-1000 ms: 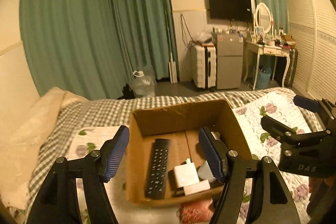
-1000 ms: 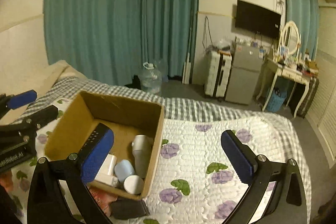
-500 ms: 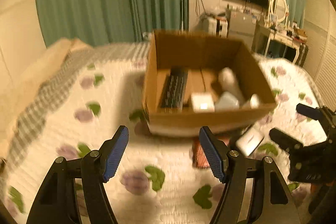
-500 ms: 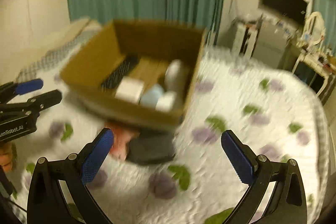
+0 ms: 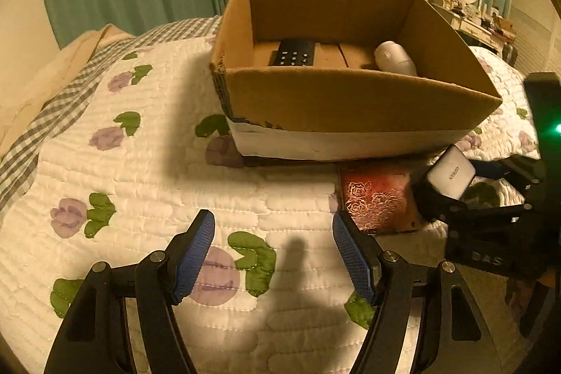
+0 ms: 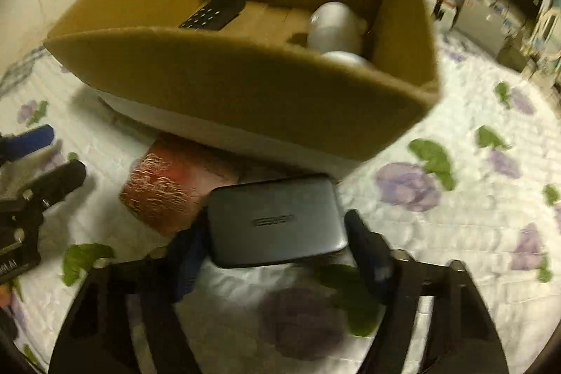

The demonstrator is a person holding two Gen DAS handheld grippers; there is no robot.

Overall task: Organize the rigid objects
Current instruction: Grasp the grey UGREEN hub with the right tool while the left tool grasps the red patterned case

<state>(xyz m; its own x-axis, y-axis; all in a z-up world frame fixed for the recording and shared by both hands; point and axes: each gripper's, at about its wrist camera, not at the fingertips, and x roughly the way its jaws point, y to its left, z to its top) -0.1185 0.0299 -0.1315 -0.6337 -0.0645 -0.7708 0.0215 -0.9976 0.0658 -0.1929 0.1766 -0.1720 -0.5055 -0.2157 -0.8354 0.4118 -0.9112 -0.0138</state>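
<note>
Nearby, red tin (image 6: 168, 188) touching grey case (image 6: 277, 219), cardboard box (image 6: 245, 86) behind

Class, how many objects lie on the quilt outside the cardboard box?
2: a red embossed box against the cardboard box front, and a grey case between the right claw fingers. Others may be hidden.

An open brown cardboard box (image 5: 350, 100) sits on my quilt, holding a black button remote (image 5: 292, 52) lying flat and a white rounded plastic device (image 5: 394, 62). Before it lies a red embossed rose-patterned box (image 5: 377, 200), beside a flat grey rounded-rectangle case (image 6: 277, 219) (logo upward).
</note>
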